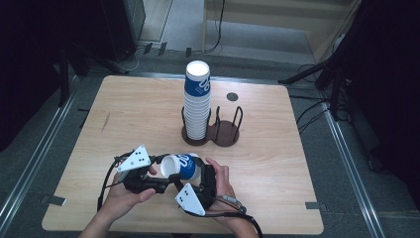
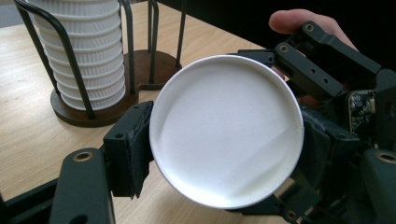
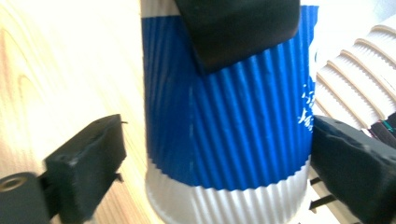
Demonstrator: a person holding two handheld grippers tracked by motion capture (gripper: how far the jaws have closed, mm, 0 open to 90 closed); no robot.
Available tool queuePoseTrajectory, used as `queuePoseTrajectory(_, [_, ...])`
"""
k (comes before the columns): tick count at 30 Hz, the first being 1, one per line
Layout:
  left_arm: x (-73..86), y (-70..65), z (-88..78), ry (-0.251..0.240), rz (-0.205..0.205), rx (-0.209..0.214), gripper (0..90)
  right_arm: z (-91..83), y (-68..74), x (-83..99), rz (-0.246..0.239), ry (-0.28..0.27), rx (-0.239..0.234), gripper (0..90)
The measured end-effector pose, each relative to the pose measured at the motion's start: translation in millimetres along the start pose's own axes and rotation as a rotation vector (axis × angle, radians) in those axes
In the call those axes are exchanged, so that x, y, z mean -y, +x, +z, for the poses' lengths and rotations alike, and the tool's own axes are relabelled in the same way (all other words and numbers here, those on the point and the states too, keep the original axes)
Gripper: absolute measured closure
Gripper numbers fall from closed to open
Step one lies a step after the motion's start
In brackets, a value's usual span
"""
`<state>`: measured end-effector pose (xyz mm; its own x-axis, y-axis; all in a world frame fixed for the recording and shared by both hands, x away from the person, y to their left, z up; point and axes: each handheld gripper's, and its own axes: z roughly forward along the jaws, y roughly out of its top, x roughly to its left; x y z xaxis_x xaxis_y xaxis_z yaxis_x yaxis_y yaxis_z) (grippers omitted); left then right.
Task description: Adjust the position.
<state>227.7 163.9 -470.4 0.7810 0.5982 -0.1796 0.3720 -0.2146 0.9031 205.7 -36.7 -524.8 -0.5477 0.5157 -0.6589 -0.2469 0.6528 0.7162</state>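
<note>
L jaws were clamped on the paper cup point(image 2: 226, 135), pads pressed on both sides near its closed white end, seen head-on in the left gripper view. R jaws stood apart on either side of the same cup's blue ribbed wall in the right gripper view; gap showed at the one pad, the other sat just beside the wall, contact there unclear. So the left gripper point(image 1: 148, 174) had the hold and the right gripper point(image 1: 198, 179) did not.

Cup point(image 1: 181, 166) was on its side, up off the tabletop point(image 1: 307, 163), near the front edge, about mid-width, a bit L of centre. Its white end pointed toward the L gripper, blue band w/ white lettering toward the R one. Both grippers sat close together w/ the cup between them, a hand on each, forearms in from the front edge.

Behind, around the tabletop's middle, a dark two-ring cup holder point(image 1: 213, 131) stood upright. Its L ring carried a tall cup stack point(image 1: 197, 104), white ribbed rims below, blue-banded cup on top. R ring had nothing in it. Held cup was well apart from the holder, on the front-edge side of it. In the left gripper view the stack point(image 2: 81, 56) and holder wires point(image 2: 70, 60) showed beyond the held cup. A small round grey insert point(image 1: 232, 96) sat in the tabletop toward the back edge, R of the stack.
</note>
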Motion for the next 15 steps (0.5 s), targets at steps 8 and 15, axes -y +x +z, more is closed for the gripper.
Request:
queuePoseTrajectory(8, [2.5, 2.6, -1.7, -0.026, -0.024, -0.055, 29.1, -3.5, -5.7, -5.3, 0.047, -0.025, 0.011, 2.9])
queuePoseTrajectory(15, [3.4, 4.1, -3.6, -0.045, -0.005, -0.119, 29.1, -8.7, -17.9, -6.3, 0.130, -0.040, 0.018, 0.0])
